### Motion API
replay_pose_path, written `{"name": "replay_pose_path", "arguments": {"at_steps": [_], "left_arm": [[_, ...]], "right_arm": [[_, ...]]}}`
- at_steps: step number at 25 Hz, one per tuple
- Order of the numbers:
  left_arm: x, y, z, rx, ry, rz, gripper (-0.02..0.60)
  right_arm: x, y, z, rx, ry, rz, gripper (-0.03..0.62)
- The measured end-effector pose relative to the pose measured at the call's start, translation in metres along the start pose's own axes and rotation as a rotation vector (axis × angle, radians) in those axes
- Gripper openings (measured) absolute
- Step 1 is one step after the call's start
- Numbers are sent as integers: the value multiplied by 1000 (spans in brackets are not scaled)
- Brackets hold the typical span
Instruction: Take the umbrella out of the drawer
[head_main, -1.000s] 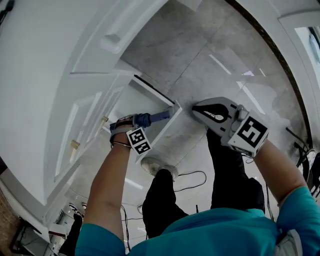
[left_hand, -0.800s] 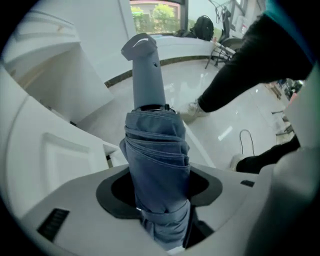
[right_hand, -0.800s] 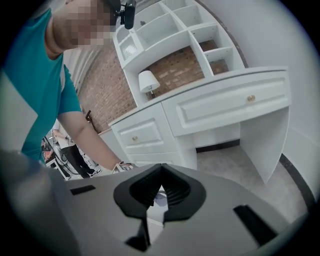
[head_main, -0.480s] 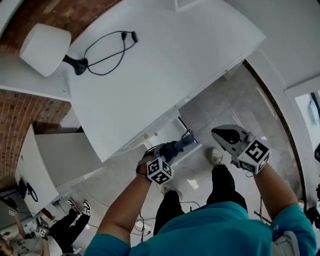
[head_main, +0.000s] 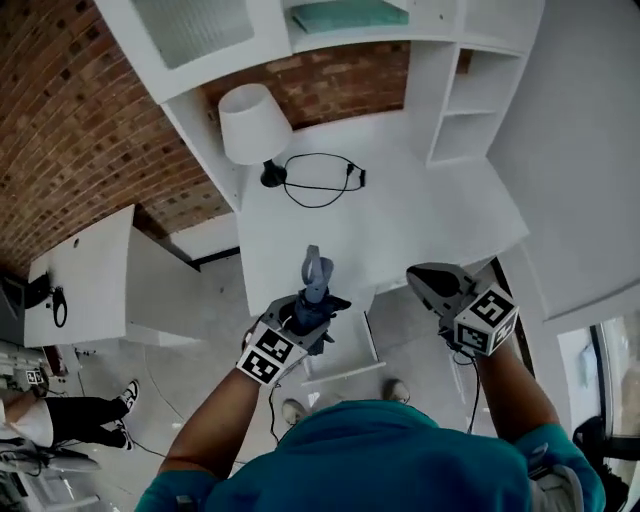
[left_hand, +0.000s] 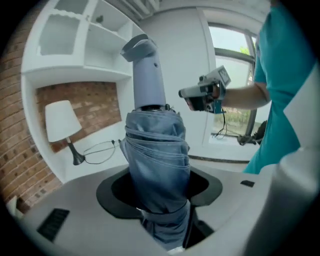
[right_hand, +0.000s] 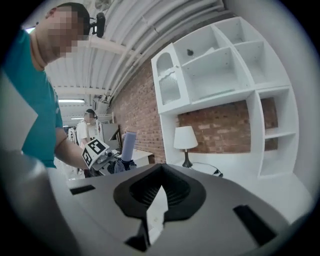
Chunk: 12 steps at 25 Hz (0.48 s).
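1. The umbrella (head_main: 313, 292) is a short folding one. Its blue-grey cloth is rolled and bound with a strap (left_hand: 164, 218), and a smooth, paler handle (left_hand: 145, 70) forms its upper end. It is out of the drawer (head_main: 340, 372) and stands upright in the air over the near edge of the white desk (head_main: 420, 215).
2. It looks light and easy to carry one-handed. The rolled cloth is soft and should give under the pads, while the shaft and ribs inside keep the bundle stiff along its length.
3. The handle is hard and looks slick, so it seems the poorer place to grip. The bound cloth near the strap should give more friction and a thicker, firmer body to hold.
4. The left gripper (head_main: 303, 325) holds it there. Its jaws stand partly apart, pressed on either side of the lower half of the rolled cloth, with the handle pointing up and away.
5. The right gripper (right_hand: 156, 207) has its jaws together with nothing between them. It hangs to the right of the umbrella, well apart from it, above the near right part of the desk.
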<state>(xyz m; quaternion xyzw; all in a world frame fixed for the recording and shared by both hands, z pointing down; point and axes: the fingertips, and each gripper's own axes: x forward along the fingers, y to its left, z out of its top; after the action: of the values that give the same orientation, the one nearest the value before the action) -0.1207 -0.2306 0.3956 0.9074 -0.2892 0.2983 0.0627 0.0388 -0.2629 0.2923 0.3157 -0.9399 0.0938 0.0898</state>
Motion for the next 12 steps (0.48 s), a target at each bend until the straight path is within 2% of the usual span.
{"name": "replay_pose_path", "arguments": {"at_steps": [4, 8, 12], "left_arm": [[-83, 37, 69, -128, -200, 84, 246], [-164, 66, 122, -142, -337, 156, 247], [-228, 83, 159, -148, -415, 198, 247]], "right_arm": [[11, 19, 69, -54, -32, 38, 21], [22, 44, 122, -81, -72, 65, 21], [28, 58, 158, -93, -88, 63, 21]]}}
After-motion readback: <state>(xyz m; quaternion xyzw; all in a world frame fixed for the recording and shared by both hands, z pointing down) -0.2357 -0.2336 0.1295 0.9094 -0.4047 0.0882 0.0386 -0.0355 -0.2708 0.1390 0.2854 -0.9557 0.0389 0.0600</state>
